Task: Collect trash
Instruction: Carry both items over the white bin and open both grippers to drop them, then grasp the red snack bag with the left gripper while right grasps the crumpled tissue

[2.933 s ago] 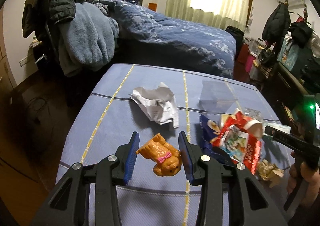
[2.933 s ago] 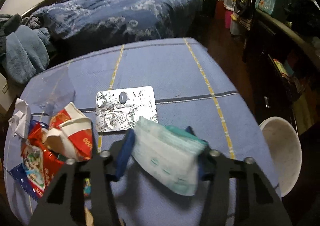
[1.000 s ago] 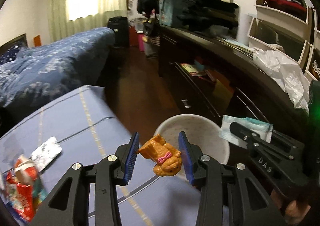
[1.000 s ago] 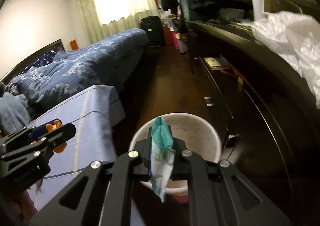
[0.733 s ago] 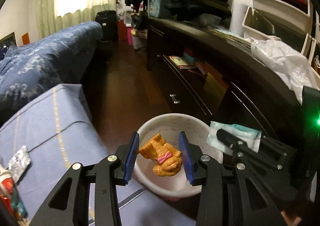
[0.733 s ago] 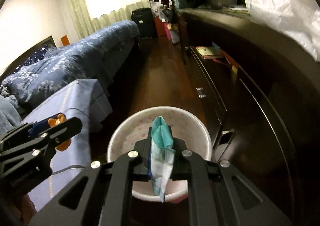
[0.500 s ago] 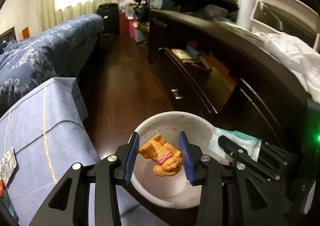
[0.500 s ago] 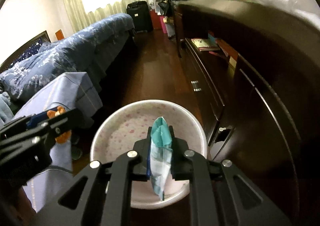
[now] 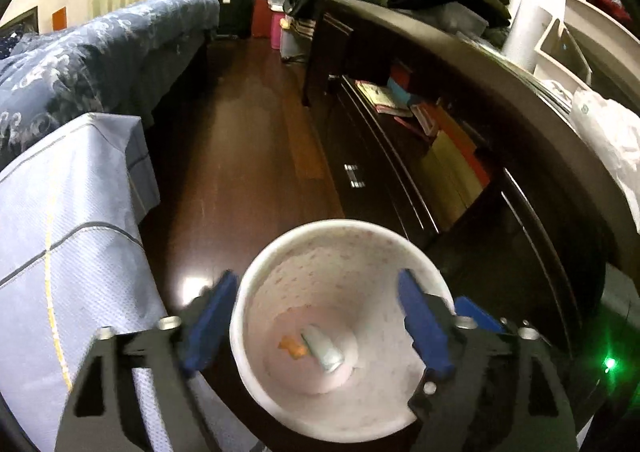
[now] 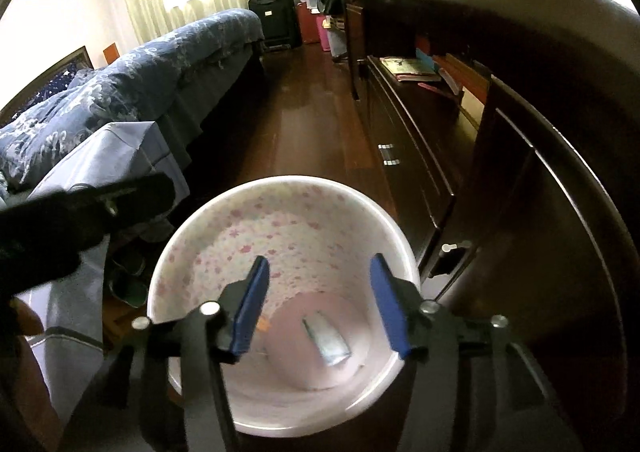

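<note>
Orange toy (image 9: 293, 347) and tissue pack (image 9: 323, 348) lie in bin (image 9: 256, 276) below spread fingers (image 9: 420, 320).

Bin (image 9: 256, 332): toy (image 9: 293, 346) and packet (image 9: 323, 348) lie inside, side by side; cloth-covered table (image 9: 60, 252) at nine o'clock, cabinet (image 9: 460, 192) at two.

Dark wood floor (image 9: 256, 156) w/ white bin (image 9: 256, 284) on it.

Smooth plastic bin (image 10: 192, 248), white with a faint pink flower print, slightly shiny inside. Glossy dark wood floor (image 9: 256, 156), catching glare. Polished dark wood cabinet (image 10: 552, 180) too. Matt woven cloth on the table (image 9: 60, 236), bluish with yellow stitching. Soft patterned quilt (image 10: 168, 64). Matt black plastic grippers (image 9: 316, 316) (image 10: 318, 302) with blue rubbery-looking pads (image 10: 252, 312) and metal screws.
</note>
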